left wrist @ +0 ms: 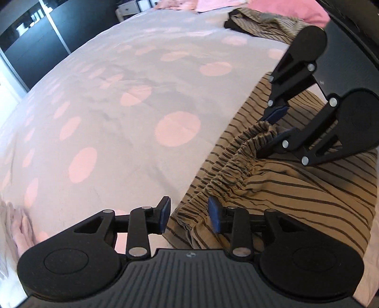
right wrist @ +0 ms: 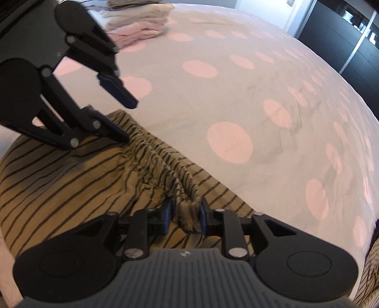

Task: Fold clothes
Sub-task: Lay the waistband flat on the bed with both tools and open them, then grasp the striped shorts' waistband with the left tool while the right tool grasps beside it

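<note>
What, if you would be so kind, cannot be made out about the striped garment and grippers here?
- Striped garment: lower part cut off by both views' edges; type unclear.
- Left gripper: open at the waistband; contact unclear, one finger blurred in the right view.
- Right gripper: pads against the waistband; how firmly it grips is hidden by bunched cloth.

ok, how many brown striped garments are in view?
2. One brown striped garment with an elastic waistband lies under both grippers, the right gripper pinching the band. A second, crumpled striped garment lies farther up the dotted bedcover. More may be hidden out of frame.
</note>
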`<state>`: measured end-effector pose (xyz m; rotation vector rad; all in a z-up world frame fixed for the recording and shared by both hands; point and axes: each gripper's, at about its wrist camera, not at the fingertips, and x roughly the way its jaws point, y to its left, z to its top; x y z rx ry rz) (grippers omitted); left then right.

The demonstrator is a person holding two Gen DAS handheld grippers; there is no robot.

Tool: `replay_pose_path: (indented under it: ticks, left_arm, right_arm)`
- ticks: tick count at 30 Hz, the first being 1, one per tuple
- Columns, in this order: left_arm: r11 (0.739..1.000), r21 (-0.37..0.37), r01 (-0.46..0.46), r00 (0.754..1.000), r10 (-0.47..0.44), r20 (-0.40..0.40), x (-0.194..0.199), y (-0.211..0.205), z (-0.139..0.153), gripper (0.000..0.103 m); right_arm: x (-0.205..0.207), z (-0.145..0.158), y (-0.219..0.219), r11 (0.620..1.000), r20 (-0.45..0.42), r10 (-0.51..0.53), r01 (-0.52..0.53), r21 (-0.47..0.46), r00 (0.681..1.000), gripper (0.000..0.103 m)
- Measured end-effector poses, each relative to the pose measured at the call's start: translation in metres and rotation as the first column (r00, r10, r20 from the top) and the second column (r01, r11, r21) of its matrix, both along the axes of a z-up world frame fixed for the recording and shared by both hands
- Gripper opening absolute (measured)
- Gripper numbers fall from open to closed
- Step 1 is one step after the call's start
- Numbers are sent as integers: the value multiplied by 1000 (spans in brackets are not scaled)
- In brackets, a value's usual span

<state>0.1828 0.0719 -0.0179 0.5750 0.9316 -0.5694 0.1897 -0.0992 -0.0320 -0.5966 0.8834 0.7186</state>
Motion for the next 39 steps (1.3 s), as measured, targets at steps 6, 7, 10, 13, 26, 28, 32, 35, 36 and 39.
replay_pose_path:
  ticks: [6, 7, 10, 13, 26, 28, 32, 35, 36, 39]
  left_arm:
    - [990, -45, -135, 991, 135, -12, 0, 9, 9, 51]
    - [983, -68, -170, 985, 169, -19, -1, 13, 14, 54]
    - [954, -144, -263, 965, 261, -29, -3, 29, 32, 58]
    - [936, -185, -298, 953, 302, -7, -9, 37, 47, 58]
    - [740, -327, -588, 809, 532, -251, -46, 71, 20, 71]
    - [675, -361, -643, 766, 562, -312, -53, 80, 6, 71]
    - [568, -399, -719, 694, 599, -398, -63, 89, -19, 71]
    - [537, -386, -750, 661, 627, -412, -67, 88, -32, 73]
    - [533, -379, -756, 654, 635, -411, -68, 87, -36, 73]
    - [574, -360, -736, 677, 628, -383, -67, 83, -37, 73]
  right_arm:
    - [-3, 18, -22, 989, -26, -119, 121, 89, 993, 41]
    - [-6, 25, -29, 983, -27, -144, 146, 114, 989, 45]
    - [-14, 48, -54, 951, -27, -224, 225, 212, 974, 54]
    - [-18, 59, -87, 900, -59, -328, 331, 282, 943, 54]
    - [-37, 1, -142, 683, -434, -489, 641, 349, 757, 93]
    - [-41, -7, -150, 651, -479, -496, 675, 347, 725, 93]
    - [-39, -19, -162, 594, -541, -496, 719, 360, 680, 94]
    - [-35, -22, -158, 588, -557, -480, 720, 370, 678, 97]
    - [-33, -24, -154, 592, -564, -470, 716, 370, 679, 97]
    - [-29, -30, -139, 623, -578, -432, 693, 364, 692, 97]
